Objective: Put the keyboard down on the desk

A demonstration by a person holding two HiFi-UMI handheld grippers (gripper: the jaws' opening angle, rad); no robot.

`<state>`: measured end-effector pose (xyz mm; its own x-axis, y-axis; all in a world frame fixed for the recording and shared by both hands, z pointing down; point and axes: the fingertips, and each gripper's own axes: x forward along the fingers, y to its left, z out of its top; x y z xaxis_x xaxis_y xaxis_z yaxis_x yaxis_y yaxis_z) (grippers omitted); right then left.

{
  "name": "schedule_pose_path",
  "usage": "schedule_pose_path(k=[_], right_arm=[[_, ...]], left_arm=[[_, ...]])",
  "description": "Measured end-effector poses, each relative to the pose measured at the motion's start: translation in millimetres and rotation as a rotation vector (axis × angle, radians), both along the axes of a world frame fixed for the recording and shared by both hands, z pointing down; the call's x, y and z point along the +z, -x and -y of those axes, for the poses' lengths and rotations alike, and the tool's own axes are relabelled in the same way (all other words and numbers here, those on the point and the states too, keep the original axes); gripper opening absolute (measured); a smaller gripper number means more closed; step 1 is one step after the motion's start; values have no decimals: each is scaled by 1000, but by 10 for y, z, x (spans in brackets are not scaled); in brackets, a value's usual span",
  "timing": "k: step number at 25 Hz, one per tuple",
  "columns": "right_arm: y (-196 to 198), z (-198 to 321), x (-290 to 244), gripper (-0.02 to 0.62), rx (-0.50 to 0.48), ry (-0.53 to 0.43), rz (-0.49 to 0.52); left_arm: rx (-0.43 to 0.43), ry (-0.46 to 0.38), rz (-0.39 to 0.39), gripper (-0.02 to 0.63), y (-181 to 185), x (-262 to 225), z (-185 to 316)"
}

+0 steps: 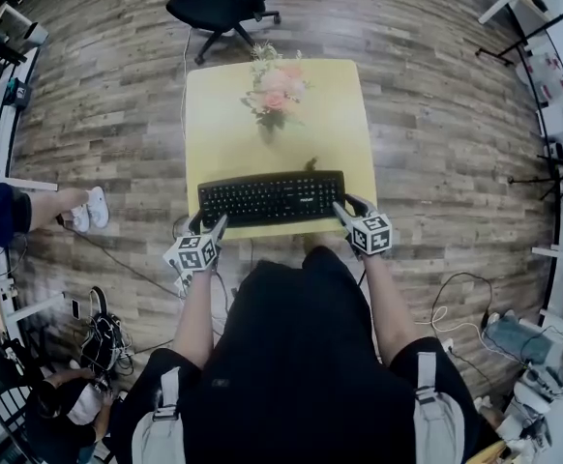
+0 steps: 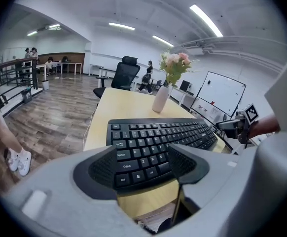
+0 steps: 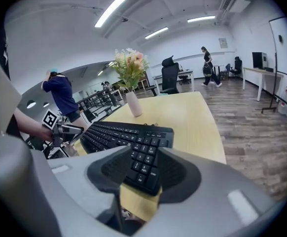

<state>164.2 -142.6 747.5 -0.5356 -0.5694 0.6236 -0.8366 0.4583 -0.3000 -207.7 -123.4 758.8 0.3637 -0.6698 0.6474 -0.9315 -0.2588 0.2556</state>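
The yellow desk [image 1: 340, 114] is the biggest thing here. Most of it is bare, so there is lots of room for your job. The keyboard [image 1: 270, 197] lies flat along the side of the desk nearest you, lined up with that edge. I think that puts it right where someone would type, and it looks set down. The vase of flowers [image 1: 274, 100] stands farther back, well apart from the keyboard, so it is not in your way. You have one gripper at each end because a long thing stays level that way. Your left gripper [image 2: 142, 154] is spread wide, with the keyboard's left front corner showing in the gap. Its pads [image 2: 101, 172] do not press on the corner, so that end lies free. Your right gripper [image 3: 144, 157] has only a narrow gap, with the right front corner in it. Its pads [image 3: 180, 174] sit very close to that corner, but I do not think they squeeze it. Take care not to drag the corner off the edge.
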Motion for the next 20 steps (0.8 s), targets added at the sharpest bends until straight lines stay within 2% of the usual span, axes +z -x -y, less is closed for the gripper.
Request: schedule_pose_path(k=[3, 7, 8, 10, 20], right_arm=[[12, -120, -57, 95, -21, -30, -29], [45, -264, -73, 54, -40, -39, -44], [45, -295, -79, 50, -41, -42, -47], [37, -346, -92, 49, -40, -48, -56], [93, -542, -119, 48, -20, -72, -66]], left_arm=[[33, -24, 14, 224, -46, -82, -87], [74, -34, -22, 58, -115, -140, -221], [82, -32, -31, 38, -131, -148, -254], [92, -28, -46, 12, -157, -157, -312], [108, -34, -64, 11, -126, -183, -613]])
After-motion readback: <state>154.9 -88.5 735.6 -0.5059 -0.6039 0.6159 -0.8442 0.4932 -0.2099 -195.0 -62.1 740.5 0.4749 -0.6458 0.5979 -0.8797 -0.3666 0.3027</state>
